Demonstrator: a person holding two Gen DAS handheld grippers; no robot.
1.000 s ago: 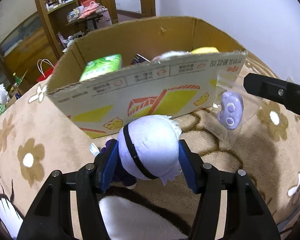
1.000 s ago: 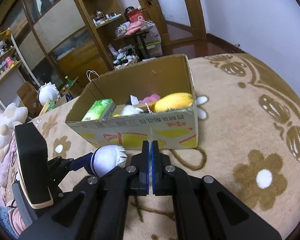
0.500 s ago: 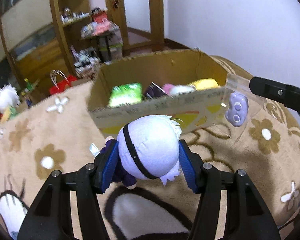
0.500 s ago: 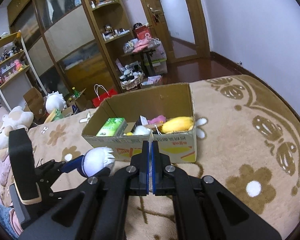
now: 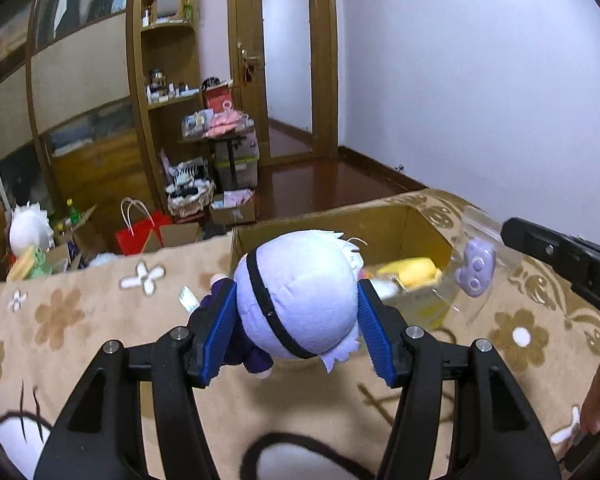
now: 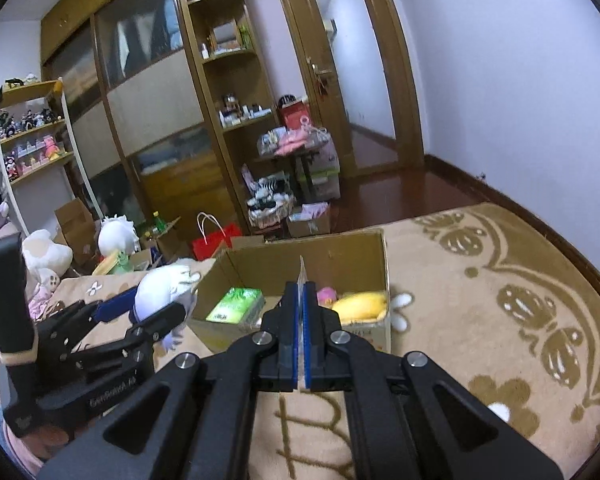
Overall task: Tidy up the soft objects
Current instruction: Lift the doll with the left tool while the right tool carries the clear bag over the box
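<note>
My left gripper is shut on a white-haired plush doll with a black band and purple body, held above the blanket in front of the cardboard box. It also shows in the right wrist view. My right gripper is shut on the edge of a clear plastic bag; the bag holds a small purple plush and hangs beside the box. The box holds a yellow plush, a green pack and a pink item.
The box stands on a beige flowered blanket. Beyond its far edge are a red paper bag, small cartons, plush toys on the left, wooden shelves and a door.
Both grippers have risen with their loads; the box now appears lower and farther in both views. The doll and the bag stay gripped.
</note>
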